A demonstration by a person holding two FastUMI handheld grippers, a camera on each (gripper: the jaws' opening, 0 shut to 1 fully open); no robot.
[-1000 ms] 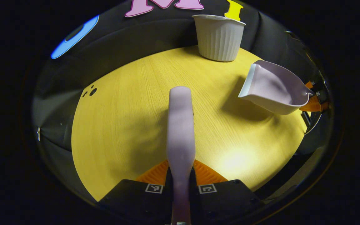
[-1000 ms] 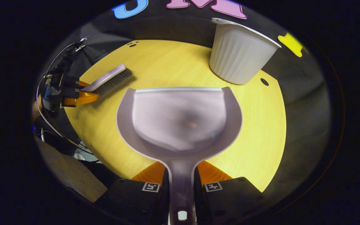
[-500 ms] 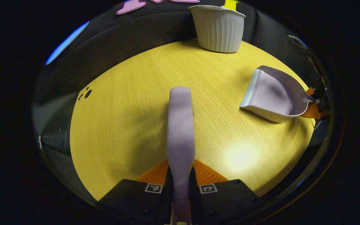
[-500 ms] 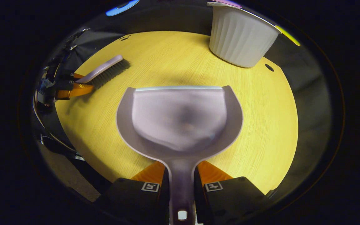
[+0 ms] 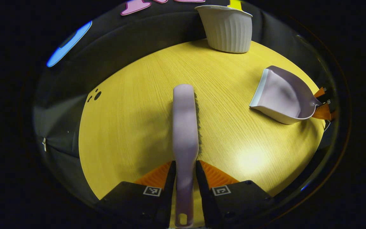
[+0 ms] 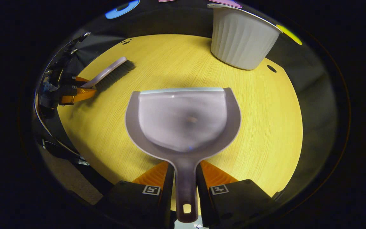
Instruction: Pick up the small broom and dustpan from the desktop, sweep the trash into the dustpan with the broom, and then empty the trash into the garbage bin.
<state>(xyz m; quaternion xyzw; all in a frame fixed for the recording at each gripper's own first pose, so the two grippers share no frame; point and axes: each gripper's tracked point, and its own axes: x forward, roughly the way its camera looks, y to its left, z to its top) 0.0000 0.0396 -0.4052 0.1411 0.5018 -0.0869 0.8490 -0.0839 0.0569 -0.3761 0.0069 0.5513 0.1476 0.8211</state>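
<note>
1. The table (image 5: 132,127) carries every item; no trash shows on its surface, which suggests the sweeping is finished.
2. The bin (image 6: 241,39) stands upright at the far edge, within reach for emptying.
3. The dustpan (image 6: 183,121) is held roughly level, probably to retain its contents; a small speck lies inside. The right gripper (image 6: 184,187) is clamped on its handle.
4. The broom (image 5: 185,127) sits bristles-down near the table, clear of the dustpan. The left gripper (image 5: 185,187) is clamped on its handle.

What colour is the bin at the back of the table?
The bin is white, with ribbed sides. It shows best in the right gripper view.
</note>
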